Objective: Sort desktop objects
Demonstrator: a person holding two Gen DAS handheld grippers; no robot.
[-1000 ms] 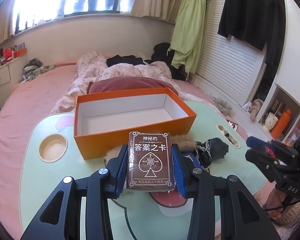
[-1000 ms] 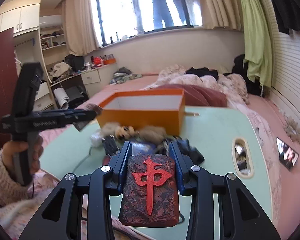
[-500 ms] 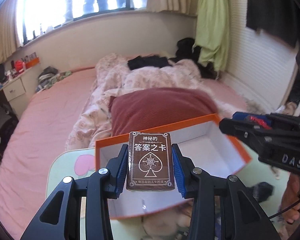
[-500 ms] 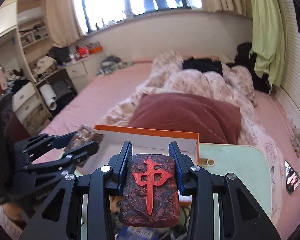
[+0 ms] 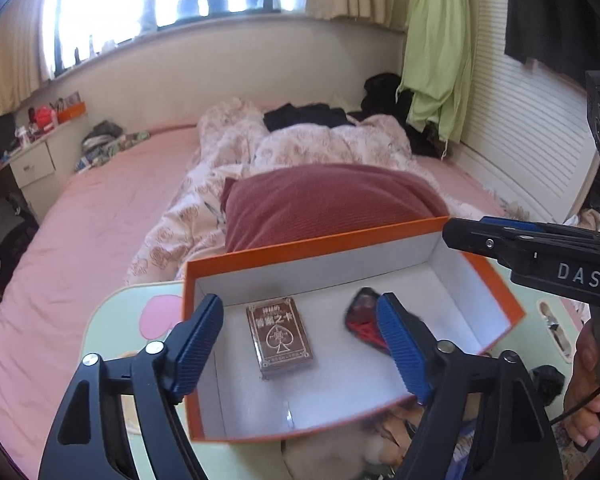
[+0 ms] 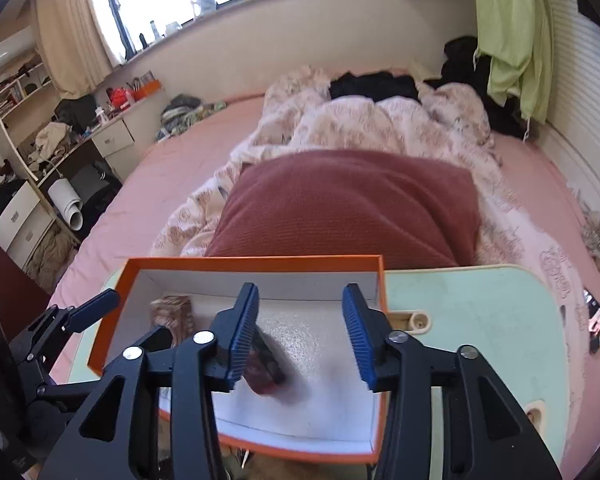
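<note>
The left tongs [image 5: 300, 334] hang over the orange box [image 5: 500, 280] with their jaws opening and nothing pressed between the blue pads. The brown card deck [image 5: 281, 336] lies flat on the white floor of the box below the gap, clear of both pads, its spade emblem facing up. To its right, partly hidden behind the right-hand pad, lies the dark red mahjong tile pouch [image 5: 362, 318], also on the box floor and apart from the deck.

The right tongs [image 6: 300, 334] are likewise over the box and their jaws are opening. The pouch [image 6: 266, 368] shows as a blurred dark shape low in the box, just beside the left-hand pad; whether it touches the pad I cannot tell, and the other pad stands well clear of it. In this view the deck [image 6: 172, 312] sits near the box's far left corner, blurred.

The box rests on a pale green desk [image 6: 480, 320], toward its far edge, with its far wall close to a maroon pillow [image 6: 352, 208] on the pink bed [image 6: 160, 184] beyond. In the left wrist view the right tongs [image 5: 532, 248] reach in from the right above the box's right wall. A furry item [image 5: 340, 456] shows at the box's near wall on the desk.
</note>
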